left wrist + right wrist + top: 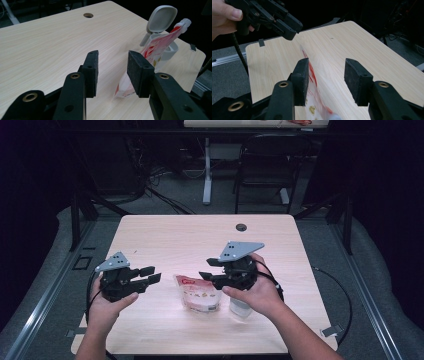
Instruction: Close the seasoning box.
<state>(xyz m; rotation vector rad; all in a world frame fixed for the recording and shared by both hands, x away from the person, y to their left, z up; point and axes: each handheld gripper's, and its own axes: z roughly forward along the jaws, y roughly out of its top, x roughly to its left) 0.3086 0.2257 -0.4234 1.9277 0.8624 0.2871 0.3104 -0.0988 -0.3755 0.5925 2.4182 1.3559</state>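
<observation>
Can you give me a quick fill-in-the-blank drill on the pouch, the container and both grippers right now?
1. The red and white pouch lies on the wooden ____.
2. The left gripper has its jaws ____, holding nothing.
3. The hinged lid of the clear container stands ____.
4. In the high view, the right gripper hovers just above the ____.

Missing words: table; open; open; pouch

The wooden worktop is showing a round cable hole near its far edge. Behind it, a black chair is standing on the grey floor, beside a white table leg, with cables lying near.
</observation>
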